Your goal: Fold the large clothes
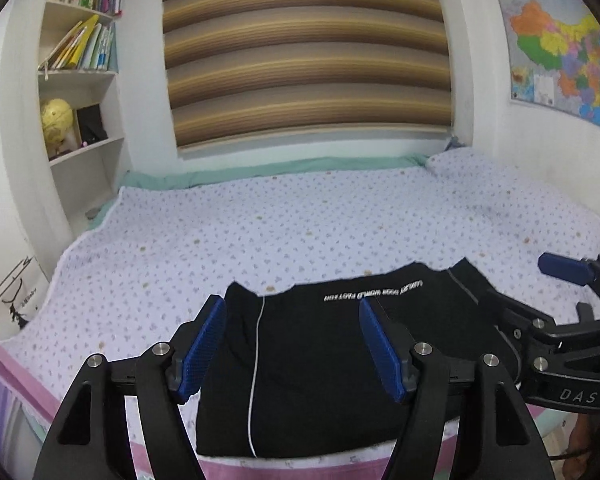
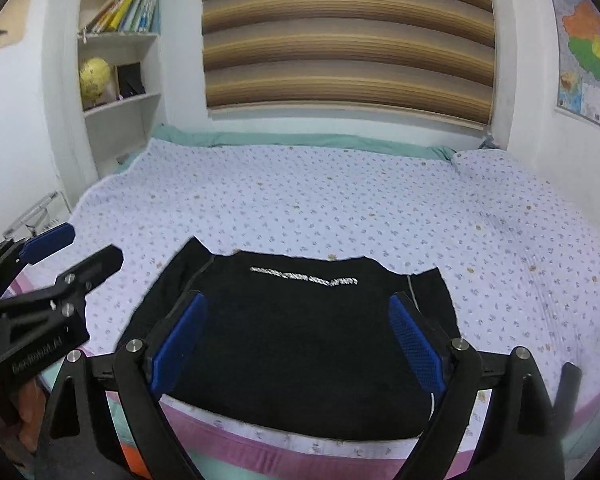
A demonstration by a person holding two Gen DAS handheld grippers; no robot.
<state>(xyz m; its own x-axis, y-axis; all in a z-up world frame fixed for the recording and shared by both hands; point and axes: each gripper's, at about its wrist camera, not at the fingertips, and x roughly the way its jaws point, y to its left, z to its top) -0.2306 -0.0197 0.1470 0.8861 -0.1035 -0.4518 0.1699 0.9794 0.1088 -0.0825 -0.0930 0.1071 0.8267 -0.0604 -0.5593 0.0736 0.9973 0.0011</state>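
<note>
A black garment [image 1: 312, 364] with white lettering and a thin white stripe lies folded into a rough rectangle near the front edge of the bed [image 1: 260, 224]. My left gripper [image 1: 292, 320] hangs above it, open, with nothing between its blue pads. My right gripper [image 2: 298, 316] also hovers over the black garment [image 2: 300, 340], open and empty. Each gripper shows in the other's view: the right gripper [image 1: 572, 284] at the right edge, the left gripper [image 2: 80, 248] at the left edge, both with jaws apart.
The bed carries a lilac flowered sheet [image 2: 340, 200] with a green blanket [image 2: 300, 140] along the far wall. A bookshelf [image 1: 80, 80] with books and a yellow globe stands at the left. A striped blind [image 1: 308, 52] hangs behind, and a map [image 1: 560, 52] is on the right wall.
</note>
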